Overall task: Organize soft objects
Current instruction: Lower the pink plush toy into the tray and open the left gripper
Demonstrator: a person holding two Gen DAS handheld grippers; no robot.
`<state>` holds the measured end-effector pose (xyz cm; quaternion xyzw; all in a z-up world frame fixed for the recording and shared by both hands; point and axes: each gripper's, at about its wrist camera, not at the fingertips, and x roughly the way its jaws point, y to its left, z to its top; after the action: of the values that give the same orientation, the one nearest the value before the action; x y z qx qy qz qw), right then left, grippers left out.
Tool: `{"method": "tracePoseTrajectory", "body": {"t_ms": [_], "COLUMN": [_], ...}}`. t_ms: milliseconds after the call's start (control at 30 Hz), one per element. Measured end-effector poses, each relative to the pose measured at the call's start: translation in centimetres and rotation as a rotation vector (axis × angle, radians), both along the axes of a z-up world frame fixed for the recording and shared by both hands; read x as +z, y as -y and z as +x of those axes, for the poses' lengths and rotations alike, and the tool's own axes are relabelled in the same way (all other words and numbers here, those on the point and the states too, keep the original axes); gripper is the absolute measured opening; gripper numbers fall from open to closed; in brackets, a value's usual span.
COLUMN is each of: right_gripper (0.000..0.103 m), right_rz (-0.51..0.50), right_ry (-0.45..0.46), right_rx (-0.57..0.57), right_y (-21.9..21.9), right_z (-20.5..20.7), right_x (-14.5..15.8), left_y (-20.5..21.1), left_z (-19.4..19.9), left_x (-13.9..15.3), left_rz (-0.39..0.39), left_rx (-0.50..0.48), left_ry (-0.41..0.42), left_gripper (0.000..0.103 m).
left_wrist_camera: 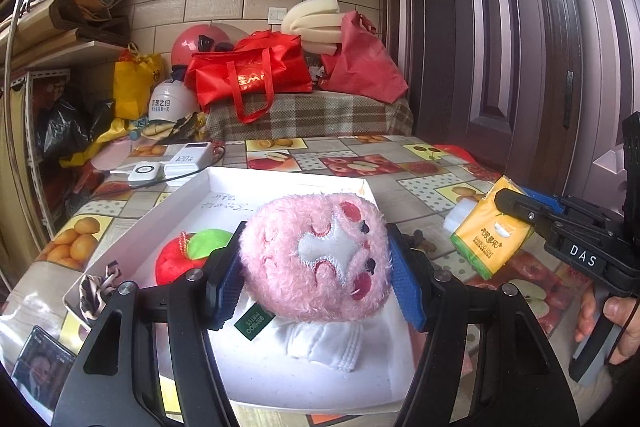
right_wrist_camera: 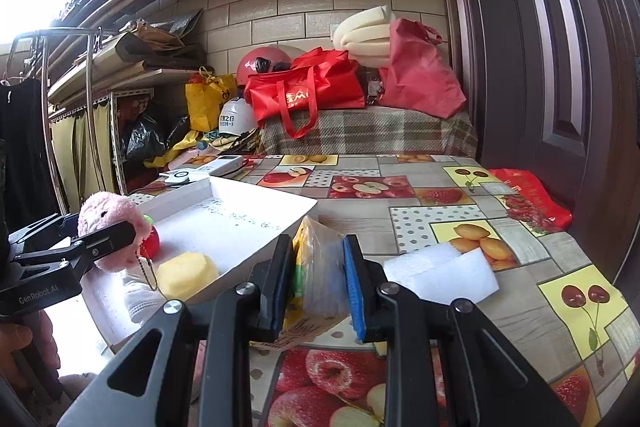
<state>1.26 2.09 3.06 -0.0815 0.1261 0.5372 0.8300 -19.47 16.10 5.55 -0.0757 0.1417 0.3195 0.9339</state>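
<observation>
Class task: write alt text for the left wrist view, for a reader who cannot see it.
The left gripper clamps a fluffy pink plush toy above a white tray holding a red apple plush and a white sock. At right, the right gripper holds a yellow tissue pack over a fruit-print tablecloth.

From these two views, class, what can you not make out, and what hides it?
- Handwriting on the white tray floor: too small, washed out in both views.
- Tissue pack front: right wrist view, hidden by the right gripper fingers.
- White cloth: left wrist view, partly under the pink plush held by the left gripper.
</observation>
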Motion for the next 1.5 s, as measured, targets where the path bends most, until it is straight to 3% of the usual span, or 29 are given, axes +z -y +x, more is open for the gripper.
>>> {"method": "tracePoseTrajectory", "body": {"t_ms": [900,1500], "right_gripper": [0.025,0.024], "right_rz": [-0.027,-0.03], "right_ry": [0.081,0.066], "right_rx": [0.086,0.12], "right_y": [-5.8,-9.9], "right_z": [-3.9,-3.2], "right_x": [-0.3,-0.3], "left_y": [-4.2,-6.9], "left_z": [-1.9,-2.2], "left_x": [0.0,-0.2], "left_rz": [0.022,0.001], "left_rx": [0.139,0.195], "left_ry": [0.028,0.025], "left_gripper": [0.064,0.064]}}
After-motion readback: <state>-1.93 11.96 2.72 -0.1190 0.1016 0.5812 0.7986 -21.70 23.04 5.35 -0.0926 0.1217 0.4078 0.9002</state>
